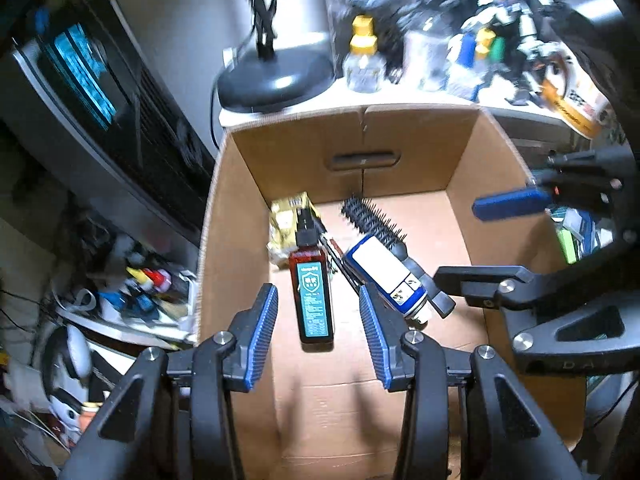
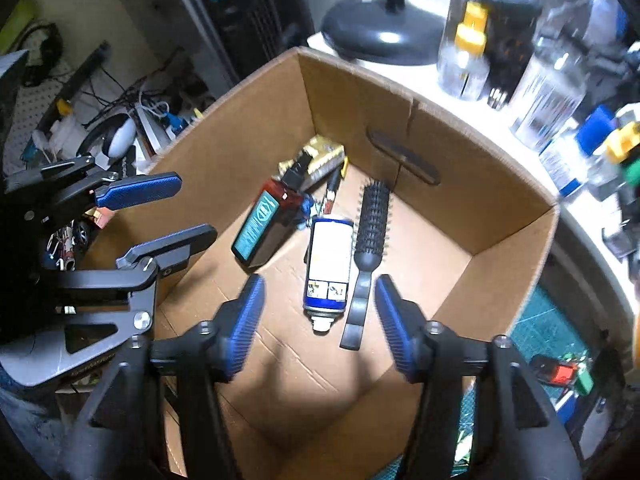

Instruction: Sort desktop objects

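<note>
Seen from above: open cardboard box on a cluttered counter. On the box floor, lying flat: dark spray bottle with teal label, blue-and-white aerosol can just beside it, black hairbrush alongside the can, gold packet toward the far wall. Hovering over the box, left gripper, fingers released, spread apart, grasping nothing. Beside it, right gripper, fingers likewise released and empty. Behind the box: black lamp base, yellow-capped bottle.
</note>
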